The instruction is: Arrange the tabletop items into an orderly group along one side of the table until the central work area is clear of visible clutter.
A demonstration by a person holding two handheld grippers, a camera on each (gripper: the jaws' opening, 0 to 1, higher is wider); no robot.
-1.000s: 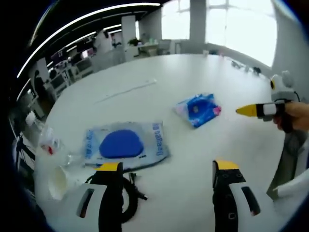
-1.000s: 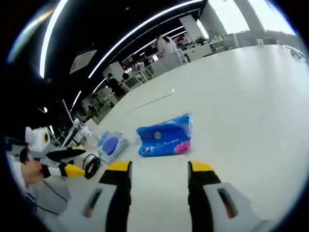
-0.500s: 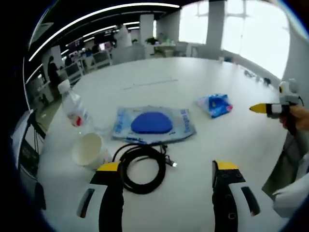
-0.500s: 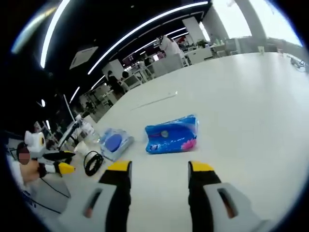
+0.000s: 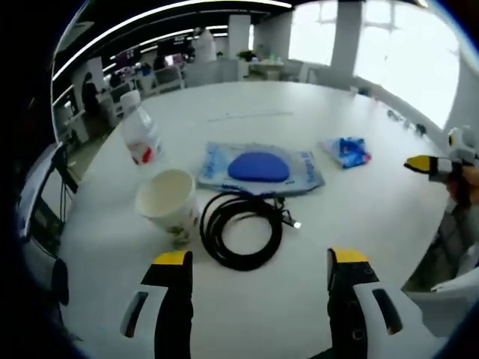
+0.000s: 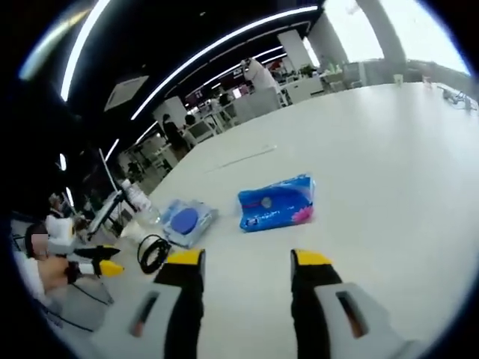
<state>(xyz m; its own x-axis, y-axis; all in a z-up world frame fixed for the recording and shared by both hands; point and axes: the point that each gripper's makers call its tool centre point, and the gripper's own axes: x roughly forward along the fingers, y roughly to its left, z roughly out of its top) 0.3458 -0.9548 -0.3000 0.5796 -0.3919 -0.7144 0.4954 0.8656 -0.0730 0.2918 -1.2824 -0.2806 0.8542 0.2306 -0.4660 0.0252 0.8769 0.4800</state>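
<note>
On the white table (image 5: 247,307) in the left gripper view lie a coiled black cable (image 5: 241,229), a paper cup (image 5: 168,200), a clear bottle with a red label (image 5: 141,138), a clear packet with a blue pad (image 5: 259,167) and a small blue wipes pack (image 5: 348,150). My left gripper (image 5: 254,263) hangs open above the table, just short of the cable. The right gripper view has the wipes pack (image 6: 278,203) ahead, then the pad packet (image 6: 184,221), cable (image 6: 153,253) and cup (image 6: 133,230) to the left. My right gripper (image 6: 245,261) is open and holds nothing.
The right gripper's yellow tip (image 5: 421,164) and a hand (image 5: 468,182) enter at the right of the left gripper view. A thin white strip (image 5: 251,116) lies farther back on the table. Desks and people stand beyond the table's far edge (image 6: 254,78).
The left gripper has drawn back and swung left: cable, cup and bottle now sit in full view. The right gripper backed off slightly from the wipes pack. Nothing on the table has moved.
</note>
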